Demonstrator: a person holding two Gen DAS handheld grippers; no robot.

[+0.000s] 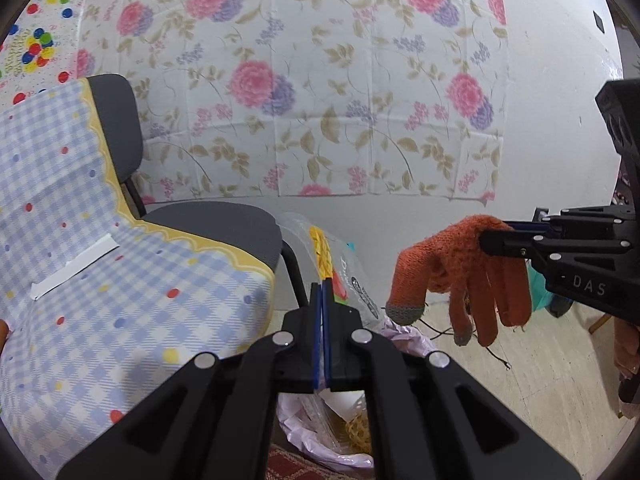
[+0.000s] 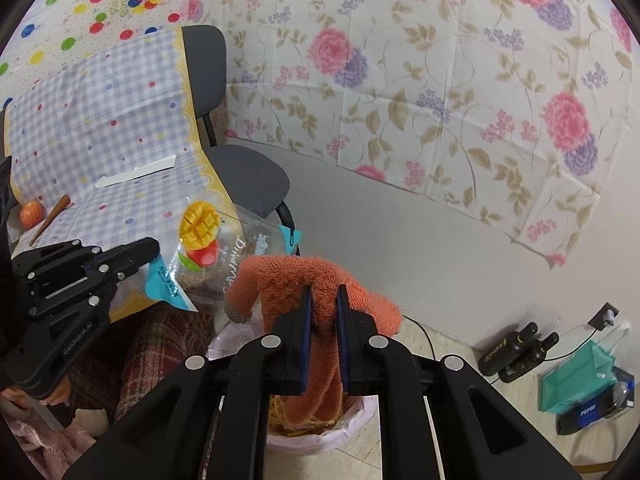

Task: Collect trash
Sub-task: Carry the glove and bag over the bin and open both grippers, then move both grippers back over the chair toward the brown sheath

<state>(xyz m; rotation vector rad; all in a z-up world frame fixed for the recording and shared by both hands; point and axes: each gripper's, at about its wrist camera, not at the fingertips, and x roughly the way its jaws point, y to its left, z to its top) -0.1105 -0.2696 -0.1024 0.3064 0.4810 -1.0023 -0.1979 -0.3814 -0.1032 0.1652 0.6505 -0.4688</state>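
My left gripper [image 1: 322,286] is shut on a clear dried-mango packet [image 1: 344,276], pinched thin between its pads. In the right wrist view the same left gripper [image 2: 146,250] holds that packet [image 2: 208,240] by its teal corner, near the table's edge. My right gripper [image 2: 323,294] is shut on an orange knitted glove [image 2: 288,280] whose fingers hang down. From the left wrist view the glove [image 1: 452,272] dangles from the right gripper [image 1: 490,240]. Below both stands a trash bin with a lilac liner [image 2: 224,340], with yellow netting and wrappers inside. Both items hang above it.
A table under a blue checked cloth [image 1: 100,264] fills the left, with a white paper strip [image 2: 136,174], an apple [image 2: 32,214] and a brown stick [image 2: 52,216]. A grey chair [image 1: 224,224] stands behind the bin. Dark bottles [image 2: 516,352] and a teal bag [image 2: 576,380] sit by the wall.
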